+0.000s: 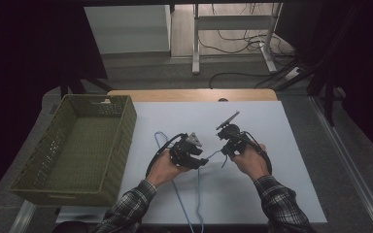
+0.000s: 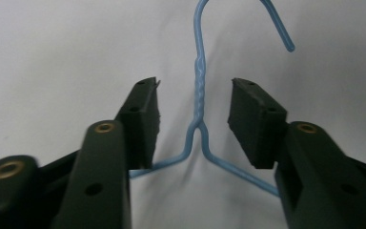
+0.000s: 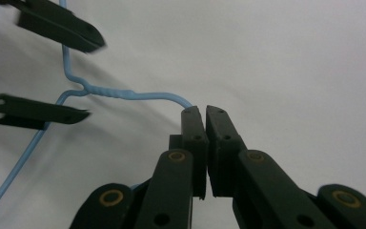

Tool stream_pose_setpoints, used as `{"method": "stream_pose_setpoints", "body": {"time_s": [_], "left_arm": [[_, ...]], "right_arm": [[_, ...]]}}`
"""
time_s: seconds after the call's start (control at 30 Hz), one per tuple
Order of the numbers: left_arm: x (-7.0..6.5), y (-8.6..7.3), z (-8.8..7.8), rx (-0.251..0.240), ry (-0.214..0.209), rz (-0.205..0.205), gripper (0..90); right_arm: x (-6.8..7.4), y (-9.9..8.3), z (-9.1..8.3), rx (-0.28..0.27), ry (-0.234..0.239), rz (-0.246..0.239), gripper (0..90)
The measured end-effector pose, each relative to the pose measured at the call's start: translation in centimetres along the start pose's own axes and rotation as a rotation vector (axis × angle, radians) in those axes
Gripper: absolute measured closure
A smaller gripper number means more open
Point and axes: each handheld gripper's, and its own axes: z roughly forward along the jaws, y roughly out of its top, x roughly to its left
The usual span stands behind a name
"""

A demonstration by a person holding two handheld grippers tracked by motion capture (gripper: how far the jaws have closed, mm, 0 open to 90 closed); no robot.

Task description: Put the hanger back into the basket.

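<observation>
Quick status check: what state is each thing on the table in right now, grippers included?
Blue wire hanger: lying on the white table top, hook wire pinched at one end.
Left gripper: open, jaws on either side of the hanger's twisted neck, pads not touching it.
Right gripper: shut on the hanger's hook wire.
Green basket: upright at the table's left edge, empty.

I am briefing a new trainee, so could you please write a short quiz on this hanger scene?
1. True or false: the right gripper is shut on the blue wire hanger.
2. What lies between the left gripper's fingers: A the twisted neck, B the basket rim?
3. On which side of the white table is the green basket?

Key: 1 true; 2 A, untouched; 3 the person's left.
</observation>
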Motion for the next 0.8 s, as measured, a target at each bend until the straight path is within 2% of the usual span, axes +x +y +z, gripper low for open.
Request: {"method": "stream_pose_setpoints", "body": {"time_s": [0.1, 0.23, 0.37, 0.47, 0.5, 0.57, 0.63, 0.73, 0.8], "left_arm": [[0.2, 0.4, 0.9, 0.021, -0.008, 0.008, 59.7], [0.3, 0.5, 1.4, 0.017, -0.024, 0.007, 66.9], [0.2, 0.6, 1.7, 0.029, -0.027, 0.028, 71.7], [0.3, 0.6, 1.9, 0.021, -0.036, 0.014, 83.2], [0.3, 0.6, 2.0, 0.017, -0.048, 0.009, 83.2], [0.3, 0.7, 1.9, 0.037, -0.039, 0.036, 84.9], [0.3, 0.7, 1.8, 0.042, -0.036, 0.040, 85.6], [0.6, 0.8, 1.7, 0.056, -0.061, 0.018, 86.0], [0.5, 0.9, 1.7, 0.067, -0.057, 0.013, 86.1]], "right_arm": [[0.0, 0.1, -0.1, 0.002, 0.003, -0.003, 87.3], [0.1, 0.1, -0.1, 0.000, 0.005, -0.003, 87.3], [0.1, 0.1, -0.1, 0.001, 0.009, 0.000, 87.3], [0.2, 0.2, -0.1, 0.002, 0.014, 0.001, 87.3], [0.2, 0.2, -0.1, 0.002, 0.014, 0.001, 87.3], [0.2, 0.1, 0.0, 0.002, 0.014, -0.001, 87.2], [0.1, 0.1, 0.0, -0.001, 0.020, -0.004, 87.1], [-0.1, 0.0, 0.0, -0.013, 0.048, 0.012, 85.9], [-0.1, 0.0, 0.1, -0.015, 0.054, 0.012, 85.2]]}}
